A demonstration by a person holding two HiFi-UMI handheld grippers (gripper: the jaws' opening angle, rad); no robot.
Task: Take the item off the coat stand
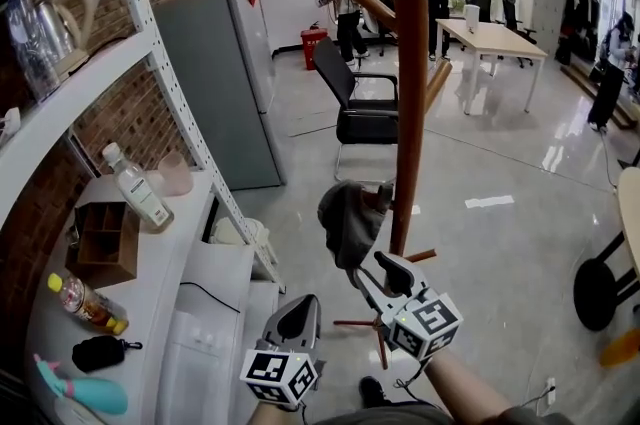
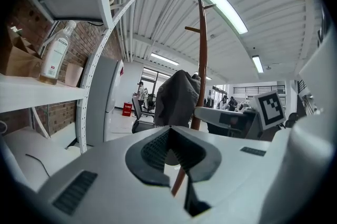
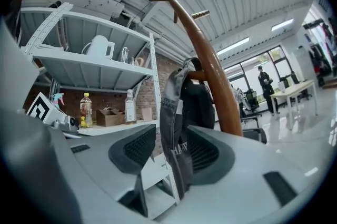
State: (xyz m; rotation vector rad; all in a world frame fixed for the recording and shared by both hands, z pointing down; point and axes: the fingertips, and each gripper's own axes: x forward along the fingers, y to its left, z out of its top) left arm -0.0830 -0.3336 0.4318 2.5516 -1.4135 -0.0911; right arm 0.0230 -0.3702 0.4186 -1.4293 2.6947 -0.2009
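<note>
A dark grey cap (image 1: 350,218) hangs on a peg low on the brown wooden coat stand (image 1: 410,93). My right gripper (image 1: 368,275) reaches up to the cap from below. In the right gripper view the gripper (image 3: 171,149) is open, and the cap's hanging edge (image 3: 176,128) drops between the two pads, close to the right one. The left gripper (image 1: 300,308) sits lower and to the left, apart from the cap. Seen from the left gripper (image 2: 169,133), the jaw tips meet with nothing in them, and the cap (image 2: 176,96) hangs ahead by the pole (image 2: 202,59).
A white metal shelf unit (image 1: 150,43) at the left holds bottles, a cardboard box (image 1: 103,243) and a kettle. A grey cabinet (image 1: 215,83) and a black office chair (image 1: 365,113) stand behind the stand. The stand's feet (image 1: 380,328) spread on the floor. Farther back are a table (image 1: 495,38) and people.
</note>
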